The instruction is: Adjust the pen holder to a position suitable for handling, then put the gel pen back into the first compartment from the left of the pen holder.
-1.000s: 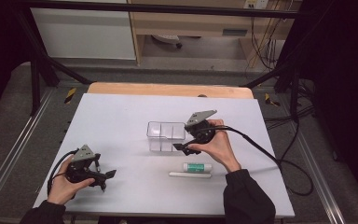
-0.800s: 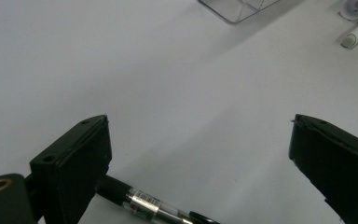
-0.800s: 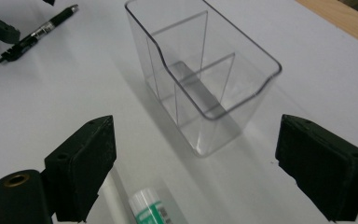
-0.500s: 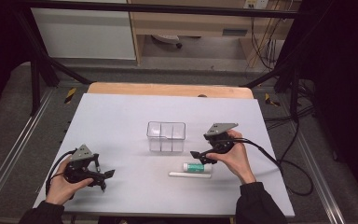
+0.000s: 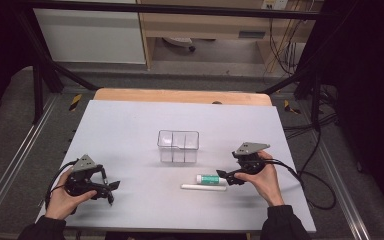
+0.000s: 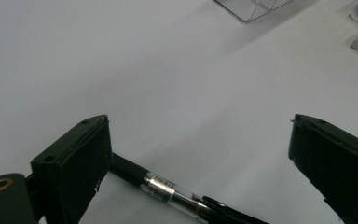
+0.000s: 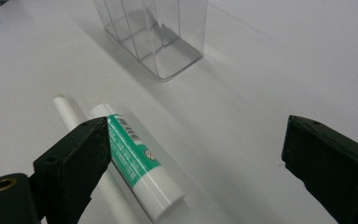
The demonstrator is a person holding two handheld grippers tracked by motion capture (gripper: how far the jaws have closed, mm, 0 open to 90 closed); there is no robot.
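A green-and-white tube lies on the white bench beside a white pen, near the clear organizer. The right gripper hovers, fingers spread and empty. Light, rigid, probably slick; grip mid-barrel.

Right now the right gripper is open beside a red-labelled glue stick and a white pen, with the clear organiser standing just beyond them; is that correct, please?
Nearly: the glue stick has a green label, not a red one, as the right gripper view shows. The rest holds: the right gripper is open beside it and the white pen, and the clear organiser stands just beyond them.
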